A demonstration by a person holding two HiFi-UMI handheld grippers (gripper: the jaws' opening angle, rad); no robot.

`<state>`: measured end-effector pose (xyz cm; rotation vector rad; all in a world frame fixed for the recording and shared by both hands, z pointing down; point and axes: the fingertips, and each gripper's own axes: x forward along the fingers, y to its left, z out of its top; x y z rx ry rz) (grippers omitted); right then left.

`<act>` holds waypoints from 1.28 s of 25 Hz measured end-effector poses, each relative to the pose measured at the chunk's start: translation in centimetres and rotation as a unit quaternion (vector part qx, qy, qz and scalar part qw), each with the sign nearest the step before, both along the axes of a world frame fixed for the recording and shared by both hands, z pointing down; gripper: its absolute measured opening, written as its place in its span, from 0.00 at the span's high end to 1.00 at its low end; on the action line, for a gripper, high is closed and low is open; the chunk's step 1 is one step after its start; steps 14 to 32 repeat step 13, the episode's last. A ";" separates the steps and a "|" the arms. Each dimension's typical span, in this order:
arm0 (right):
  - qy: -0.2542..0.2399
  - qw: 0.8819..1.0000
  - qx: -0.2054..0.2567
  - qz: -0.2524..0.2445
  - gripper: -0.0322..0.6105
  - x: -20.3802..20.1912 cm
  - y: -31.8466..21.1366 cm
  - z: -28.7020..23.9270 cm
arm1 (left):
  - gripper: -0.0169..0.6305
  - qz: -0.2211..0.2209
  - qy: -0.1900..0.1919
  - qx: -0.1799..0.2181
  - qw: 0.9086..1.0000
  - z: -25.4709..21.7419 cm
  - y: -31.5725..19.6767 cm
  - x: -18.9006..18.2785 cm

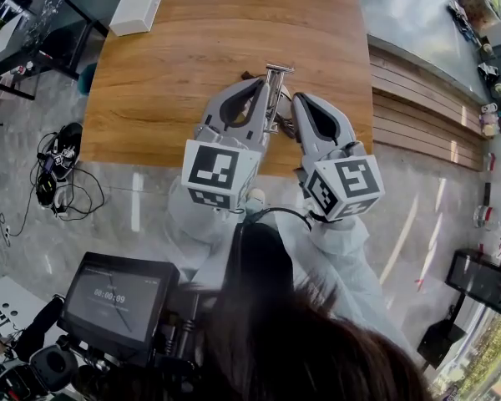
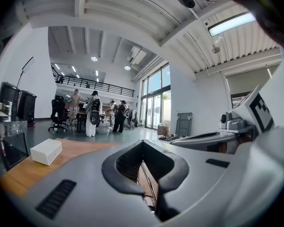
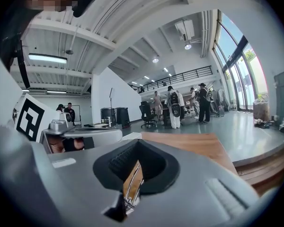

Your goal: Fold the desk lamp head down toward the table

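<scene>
A slim metal desk lamp (image 1: pixel 275 98) stands on the wooden table (image 1: pixel 192 48) near its front edge, its short head bar (image 1: pixel 280 68) at the top. My left gripper (image 1: pixel 265 88) is shut just left of the lamp's arm, and my right gripper (image 1: pixel 298 100) is shut just right of it. In the left gripper view the jaws (image 2: pixel 143 144) meet at the tips, and the lamp's thin rods (image 2: pixel 149 189) show through the gap behind them. The right gripper (image 3: pixel 137 144) view shows its metal rods (image 3: pixel 131 189) the same way. I cannot tell whether either gripper pinches the lamp.
A white box (image 1: pixel 138 5) lies at the table's far left corner. Cables and gear (image 1: pixel 57 167) sit on the floor to the left, a monitor rig (image 1: pixel 117 295) is near me, and wooden steps (image 1: pixel 417 107) run along the right. People (image 2: pixel 92 117) stand far off.
</scene>
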<state>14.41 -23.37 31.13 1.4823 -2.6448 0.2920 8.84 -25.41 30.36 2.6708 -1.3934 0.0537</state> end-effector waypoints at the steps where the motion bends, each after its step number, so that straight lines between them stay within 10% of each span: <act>1: 0.002 1.000 0.001 0.000 0.95 0.1 0.1 -0.1 | 0.97 0.001 0.000 0.000 1.000 0.0 0.1 0.1; 32: 0.011 1.000 0.003 -0.003 0.95 0.2 0.4 -0.7 | 0.97 0.003 -0.004 0.000 1.000 -0.4 0.4 0.4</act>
